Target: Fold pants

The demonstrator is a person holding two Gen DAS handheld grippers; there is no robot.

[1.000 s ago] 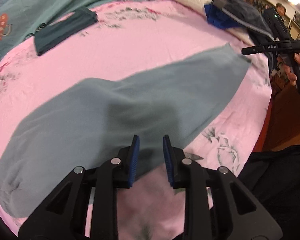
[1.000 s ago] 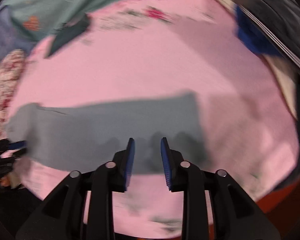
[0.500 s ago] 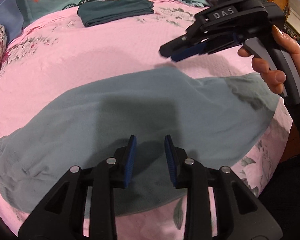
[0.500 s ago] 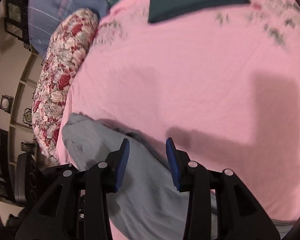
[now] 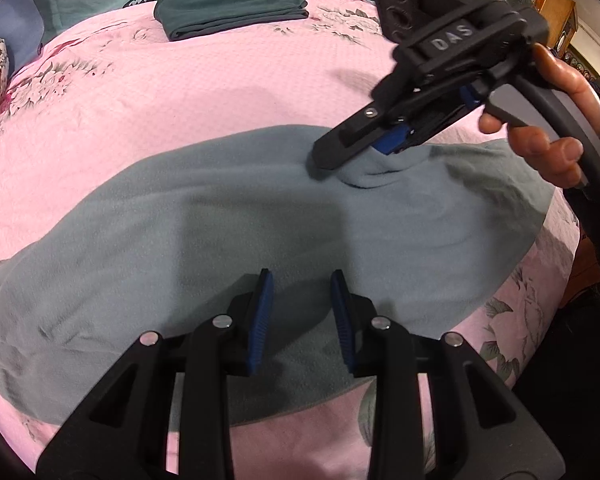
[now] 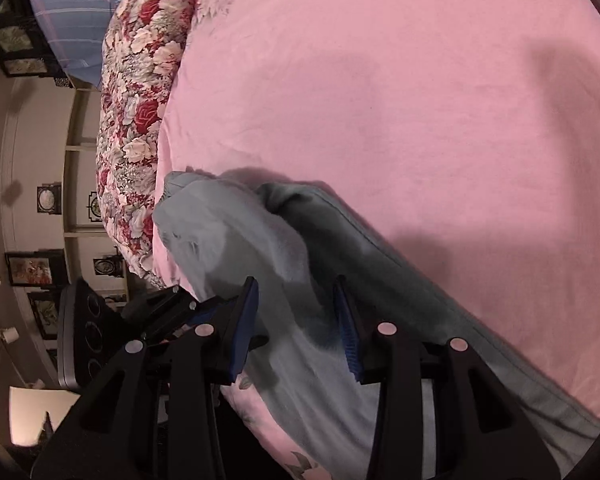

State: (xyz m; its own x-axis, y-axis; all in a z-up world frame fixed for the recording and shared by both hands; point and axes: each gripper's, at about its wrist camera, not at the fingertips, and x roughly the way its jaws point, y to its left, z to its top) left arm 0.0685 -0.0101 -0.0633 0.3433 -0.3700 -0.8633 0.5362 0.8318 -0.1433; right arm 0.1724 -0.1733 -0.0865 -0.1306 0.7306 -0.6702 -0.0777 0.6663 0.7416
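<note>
One grey pants point(image 5: 220, 248) on pink bedspread point(image 5: 180, 92), one folded dark garment point(image 5: 232, 8), both tongs point(image 5: 300, 308) point(image 6: 296, 320) released

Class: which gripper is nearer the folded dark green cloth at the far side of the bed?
Right. The right gripper hangs over the pants' far edge, toward the cloth; the left gripper sits over the near edge.

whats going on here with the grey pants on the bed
A person holding a claw in each hand is partway through folding the grey pants, which lie spread across the pink bedsheet. The right claw is down at the far edge of the fabric, where a small bunch of cloth rises against its tips; whether it has closed on it is unclear. The left claw hovers open over the near edge. A folded dark green garment sits further back.
</note>
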